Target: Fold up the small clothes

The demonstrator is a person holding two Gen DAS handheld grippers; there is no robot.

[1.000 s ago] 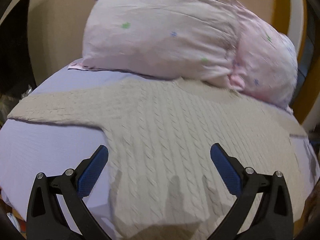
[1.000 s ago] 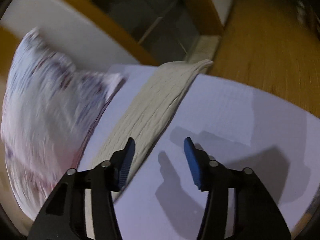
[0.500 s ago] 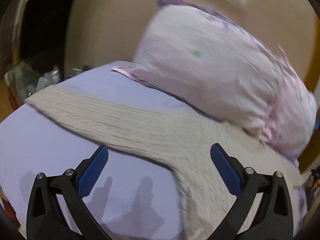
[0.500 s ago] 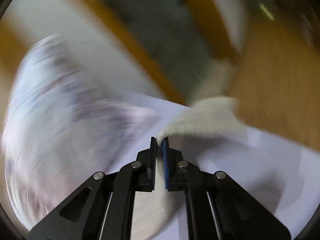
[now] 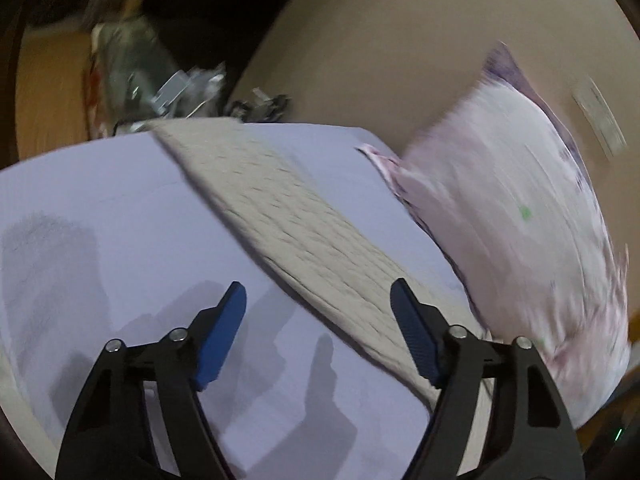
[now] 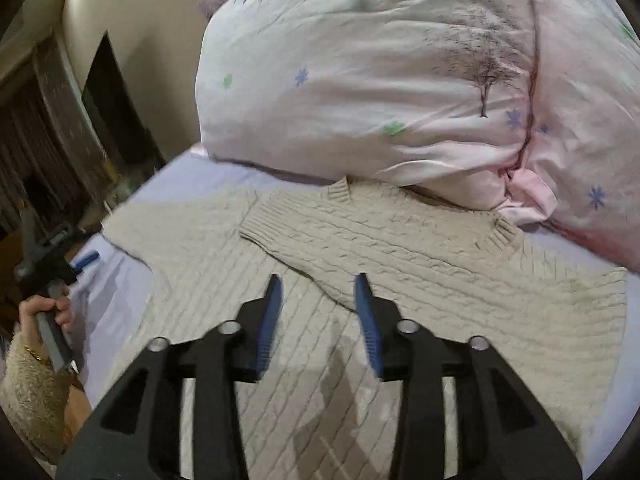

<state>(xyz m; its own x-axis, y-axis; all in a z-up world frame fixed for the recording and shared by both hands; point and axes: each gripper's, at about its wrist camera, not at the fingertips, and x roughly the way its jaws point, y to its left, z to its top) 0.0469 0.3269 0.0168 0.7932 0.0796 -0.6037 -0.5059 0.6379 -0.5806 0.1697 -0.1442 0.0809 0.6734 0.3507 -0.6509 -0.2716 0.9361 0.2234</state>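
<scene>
A cream cable-knit sweater [image 6: 400, 280] lies flat on the lilac bed sheet [image 6: 120, 280]. Its right sleeve [image 6: 360, 236] is folded across the chest, cuff towards the left. My right gripper [image 6: 318, 300] is open and empty, just above the sweater below that folded sleeve. In the left wrist view the left sleeve [image 5: 280, 220] stretches straight out over the sheet [image 5: 100, 220]. My left gripper [image 5: 318, 320] is open and empty, above the sheet at the sleeve's near edge. The left gripper also shows at the bed's left edge in the right wrist view [image 6: 86, 260].
A big pink flowered duvet or pillow [image 6: 400, 72] lies along the head of the bed, touching the sweater's collar; it also shows in the left wrist view [image 5: 520, 220]. A beige wall [image 5: 400, 40] stands behind. Clutter [image 5: 160, 80] sits beyond the bed's left edge.
The right gripper closed on the right sleeve, carried it over the chest, and has opened and let go. The left gripper swung left along the left sleeve, staying open.
</scene>
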